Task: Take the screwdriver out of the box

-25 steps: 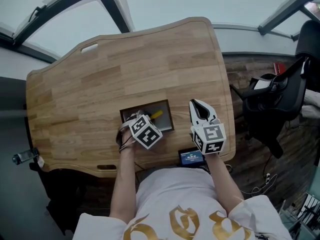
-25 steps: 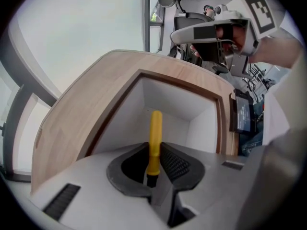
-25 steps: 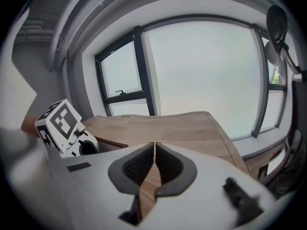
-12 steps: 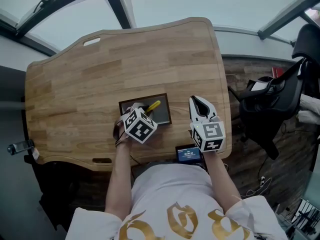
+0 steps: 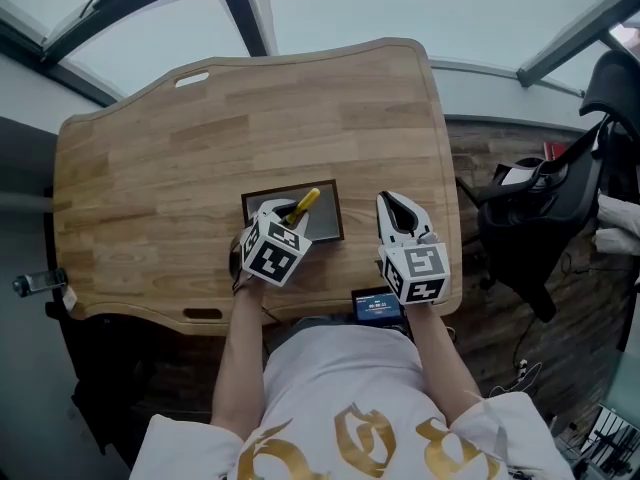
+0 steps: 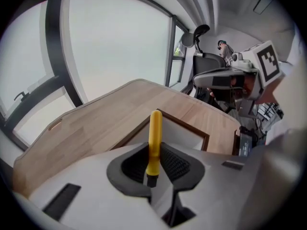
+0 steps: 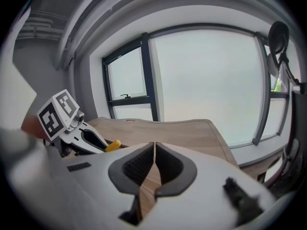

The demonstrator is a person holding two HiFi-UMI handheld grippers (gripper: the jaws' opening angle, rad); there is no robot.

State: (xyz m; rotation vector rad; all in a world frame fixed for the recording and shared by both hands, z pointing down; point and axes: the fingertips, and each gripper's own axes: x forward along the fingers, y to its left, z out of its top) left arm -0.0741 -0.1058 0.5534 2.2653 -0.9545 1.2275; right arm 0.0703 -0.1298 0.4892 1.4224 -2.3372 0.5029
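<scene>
- Left hand-held gripper (image 6: pixel 153 166) clamps the yellow screwdriver (image 6: pixel 155 135), tilted over the box (image 5: pixel 339 220) on the tabletop's (image 5: pixel 180 138) near side; its tip is possibly clear of it.
- Right hand-held gripper (image 7: pixel 153 163), just right of the box, jaws together, empty.

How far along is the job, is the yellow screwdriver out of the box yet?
Nearly. Done: the fingers of the left gripper are shut on the screwdriver, on its yellow handle. In hand: it is held tilted up above the box, though its lower end is hidden behind the gripper. Left: carry it clear of the box, over the table. The right gripper waits beside, shut and empty.
</scene>
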